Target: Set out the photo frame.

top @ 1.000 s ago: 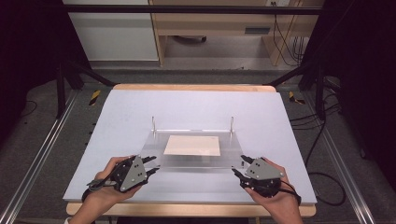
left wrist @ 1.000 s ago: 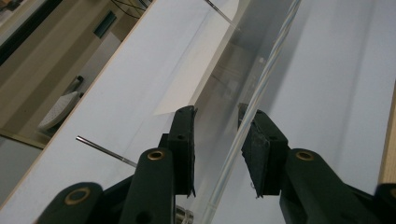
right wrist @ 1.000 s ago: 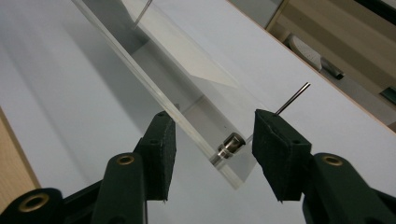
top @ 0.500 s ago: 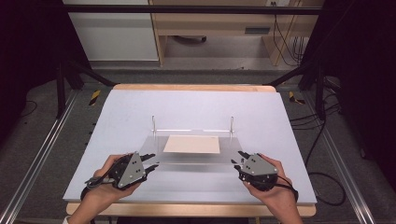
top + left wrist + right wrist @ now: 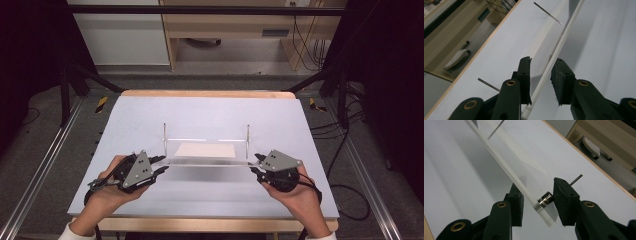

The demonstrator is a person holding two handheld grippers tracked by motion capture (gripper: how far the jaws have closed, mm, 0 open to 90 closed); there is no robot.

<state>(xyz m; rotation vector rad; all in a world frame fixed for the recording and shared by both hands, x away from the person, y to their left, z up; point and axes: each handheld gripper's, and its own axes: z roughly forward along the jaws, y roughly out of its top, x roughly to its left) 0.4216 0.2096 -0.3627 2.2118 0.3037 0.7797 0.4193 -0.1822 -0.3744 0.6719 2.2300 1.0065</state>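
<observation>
A clear plastic sheet [image 5: 207, 161] lies low across the near middle of the desk [image 5: 210, 115], its long near edge running between the two grippers, with thin metal rods [image 5: 164, 139] standing upright at its far corners and a pale sheet of paper [image 5: 206, 150] showing under or through it. The left gripper [image 5: 159, 165], held in the person's left hand [image 5: 107, 187], sits at the sheet's left end; in the left gripper view its fingers [image 5: 524, 80] stand moderately apart on either side of the sheet's edge, which runs up through the gap between them, closer to the left pad and apparently not pressed by either. The right gripper [image 5: 255, 165], in the right hand [image 5: 295, 192], sits at the sheet's right end. In the right gripper view its fingers [image 5: 562, 200] are likewise apart, straddling the sheet's corner; a small metal cylinder [image 5: 545, 199] fixed at that corner lies between the pads, just beside or touching the right one, while the left pad stands clear of the sheet.
</observation>
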